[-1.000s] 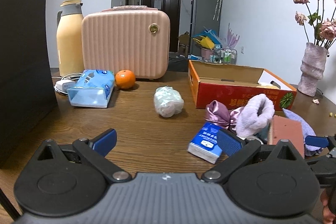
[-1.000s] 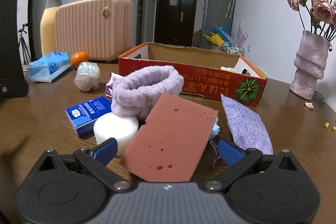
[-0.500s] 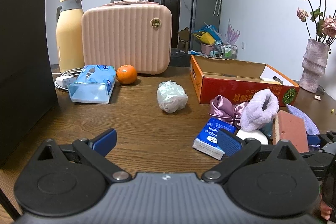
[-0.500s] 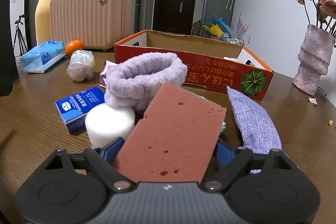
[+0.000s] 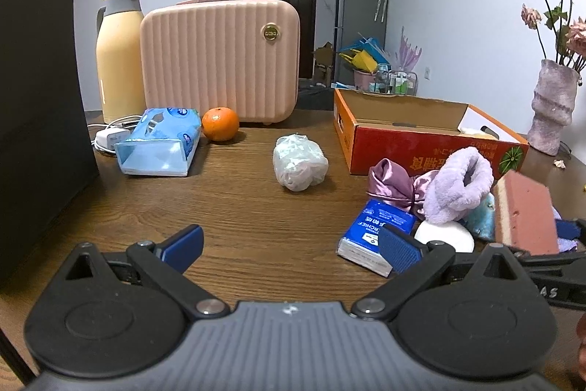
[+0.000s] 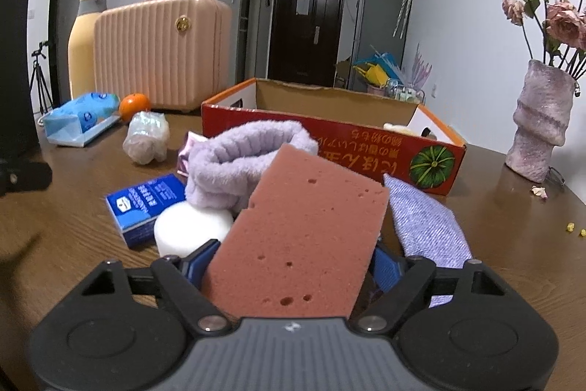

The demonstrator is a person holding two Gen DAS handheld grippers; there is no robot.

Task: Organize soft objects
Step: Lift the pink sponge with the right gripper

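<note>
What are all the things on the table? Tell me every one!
sponge: 1, reddish-pink, between right gripper's fingers
headband: 1, fluffy lilac, behind sponge
white round pad: 1, left of sponge
tissue packet: 1, dark blue, table
purple pouch: 1, right of sponge
satin scrunchie: 1, mauve, beside headband
plastic-wrapped bundle: 1, whitish, table middle
cardboard box: 1, red-orange, open
orange: 1
tissue pack: 1, light blue
suitcase: 1, pink
thermos: 1, yellow
vase: 1, dried roses
left gripper: open, empty
right gripper: jaws have just been closing on sponge

Brown wooden table (image 5: 238,207); orange (image 5: 220,124), tissue pack (image 5: 159,141), red cardboard box (image 5: 421,138) (open-topped)
</note>
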